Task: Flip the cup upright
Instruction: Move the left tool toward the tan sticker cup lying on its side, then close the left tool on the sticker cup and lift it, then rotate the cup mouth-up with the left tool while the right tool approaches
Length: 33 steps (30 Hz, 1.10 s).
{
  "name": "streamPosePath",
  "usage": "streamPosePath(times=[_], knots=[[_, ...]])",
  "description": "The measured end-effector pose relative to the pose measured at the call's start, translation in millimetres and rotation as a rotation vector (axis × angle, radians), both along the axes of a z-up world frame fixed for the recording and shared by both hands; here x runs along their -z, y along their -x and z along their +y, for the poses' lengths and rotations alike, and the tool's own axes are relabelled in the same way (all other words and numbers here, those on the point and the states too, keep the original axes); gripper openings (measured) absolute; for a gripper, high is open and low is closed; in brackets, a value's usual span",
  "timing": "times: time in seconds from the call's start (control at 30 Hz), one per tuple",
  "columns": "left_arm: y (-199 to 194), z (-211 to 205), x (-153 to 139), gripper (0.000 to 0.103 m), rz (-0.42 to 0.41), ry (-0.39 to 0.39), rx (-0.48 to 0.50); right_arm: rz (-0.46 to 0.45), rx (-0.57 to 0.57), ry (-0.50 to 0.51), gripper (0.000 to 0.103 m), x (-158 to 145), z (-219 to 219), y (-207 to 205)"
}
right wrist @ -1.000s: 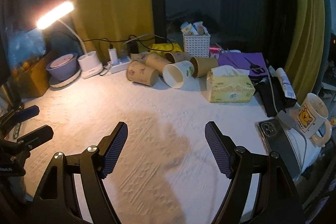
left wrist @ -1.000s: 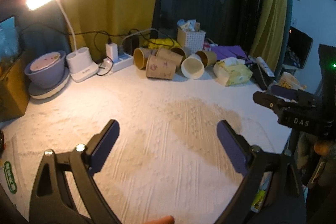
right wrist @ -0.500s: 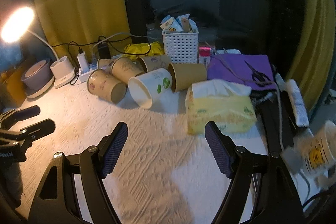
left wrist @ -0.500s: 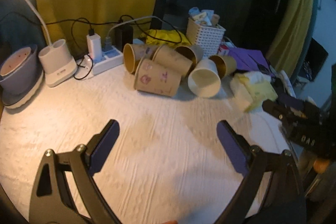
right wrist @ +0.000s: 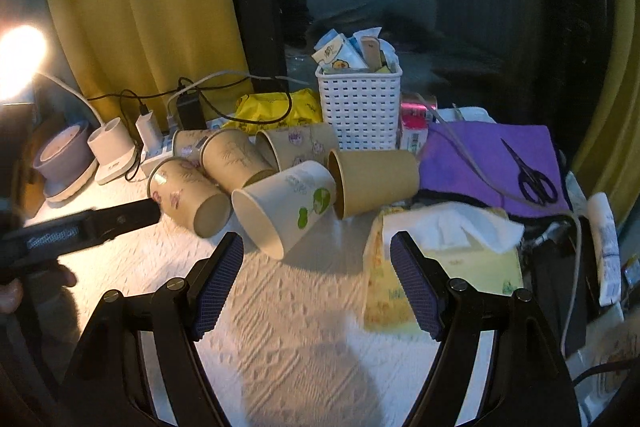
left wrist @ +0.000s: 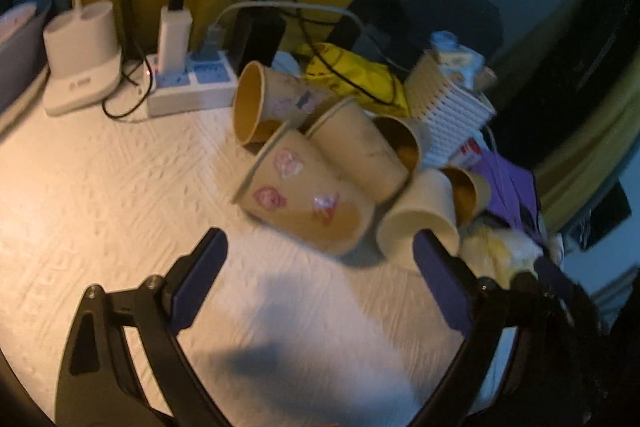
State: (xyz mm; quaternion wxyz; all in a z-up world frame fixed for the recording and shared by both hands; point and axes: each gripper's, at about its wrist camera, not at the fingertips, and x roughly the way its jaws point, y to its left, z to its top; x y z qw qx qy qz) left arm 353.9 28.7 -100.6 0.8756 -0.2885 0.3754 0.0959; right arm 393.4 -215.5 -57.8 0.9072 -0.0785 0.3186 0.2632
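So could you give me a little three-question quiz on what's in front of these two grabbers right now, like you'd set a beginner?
1. True or false: every paper cup in the pile is lying on its side.
2. Multiple choice: what lies on the purple cloth? A) a spoon B) black scissors C) a phone
3. Fill in: the white cup with green print lies with its open mouth turned ____ the right gripper.

Key
1. True: none stands upright, including the sticker cup nearest the left gripper.
2. B, the scissors.
3. Toward. Both grippers are open and hold nothing.
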Motion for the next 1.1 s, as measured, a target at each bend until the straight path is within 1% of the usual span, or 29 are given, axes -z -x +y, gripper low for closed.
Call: streamPosePath(times=[0.2, 0.3, 0.37, 0.43, 0.47, 0.53, 0.57, 0.63, 0.7, 0.77, 0.87, 0.97, 1.1], knots=[[-27, 15, 28, 0.095, 0.053, 0.119, -0.070, 0.024, 0.003, 0.004, 0.079, 8, 4, -20], [-34, 18, 33, 0.095, 0.048, 0.124, -0.089, 0.036, 0.003, 0.003, 0.079, 12, 5, -26], [-39, 19, 34, 0.094, 0.039, 0.129, -0.083, 0.041, 0.002, 0.005, 0.079, 14, 5, -28], [-43, 23, 39, 0.093, 0.036, 0.160, -0.065, 0.047, 0.005, 0.007, 0.079, 17, 5, -30], [-44, 24, 42, 0.086, 0.034, 0.182, -0.052, 0.050, 0.008, 0.008, 0.079, 17, 5, -30], [-44, 26, 42, 0.080, 0.020, 0.195, -0.029, 0.053, 0.014, 0.009, 0.079, 17, 4, -28], [-44, 25, 41, 0.078, 0.018, 0.192, -0.012, 0.054, 0.017, 0.010, 0.079, 17, 3, -27], [-43, 23, 37, 0.071, 0.017, 0.176, 0.019, 0.053, 0.020, 0.013, 0.079, 16, 3, -23], [-37, 21, 34, 0.067, 0.020, 0.162, 0.051, 0.051, 0.020, 0.014, 0.079, 14, 4, -16], [-29, 21, 29, 0.066, 0.015, 0.136, 0.068, 0.048, 0.021, 0.015, 0.079, 11, 6, -8], [-10, 17, 21, 0.066, 0.004, 0.092, 0.122, 0.045, 0.020, 0.014, 0.079, 7, 9, 6], [14, 12, 11, 0.066, -0.027, 0.040, 0.186, 0.048, 0.009, 0.014, 0.079, 5, 15, 23], [54, 4, -2, 0.066, -0.068, -0.056, 0.273, 0.064, -0.011, -0.001, 0.079, 4, 25, 49]])
